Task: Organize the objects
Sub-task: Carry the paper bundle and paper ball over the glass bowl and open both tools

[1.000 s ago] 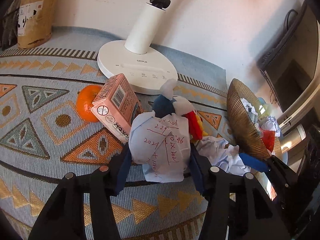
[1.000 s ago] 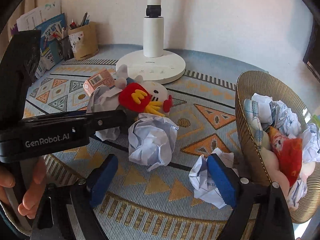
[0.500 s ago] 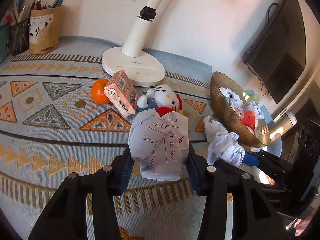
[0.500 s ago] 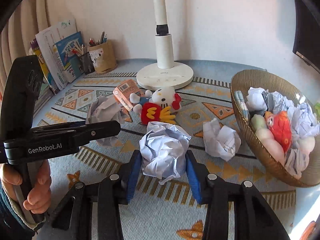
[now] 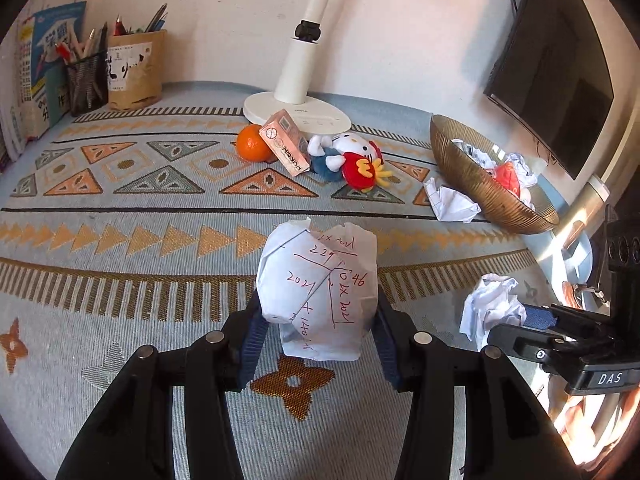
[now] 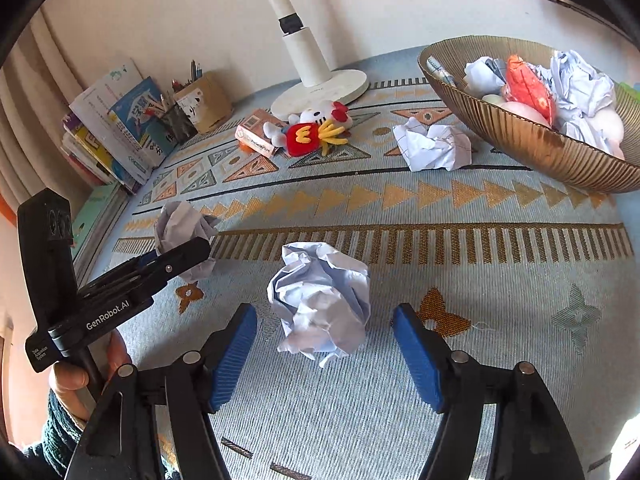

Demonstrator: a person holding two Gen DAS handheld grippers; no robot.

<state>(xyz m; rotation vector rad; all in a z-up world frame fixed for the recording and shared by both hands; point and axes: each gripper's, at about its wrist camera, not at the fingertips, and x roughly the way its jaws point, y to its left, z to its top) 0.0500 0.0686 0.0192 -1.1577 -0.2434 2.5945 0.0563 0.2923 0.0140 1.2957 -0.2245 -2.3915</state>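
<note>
Inked paper ball [image 5: 316, 288] clamped; blank ball [image 6: 320, 316] loose

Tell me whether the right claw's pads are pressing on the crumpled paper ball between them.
No: the right claw is opening, with clear gaps between both blue pads and the crumpled paper ball.

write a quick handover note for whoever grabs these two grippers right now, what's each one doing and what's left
Left gripper: shut on the paper ball with red writing, held above the cloth.
Right gripper: jaws opening; the plain crumpled ball sits between them, pads not touching it.
Bowl already holds paper balls and soft toys.
Left on the cloth: another paper ball beside the bowl, plush toy, pink box, orange.
</note>
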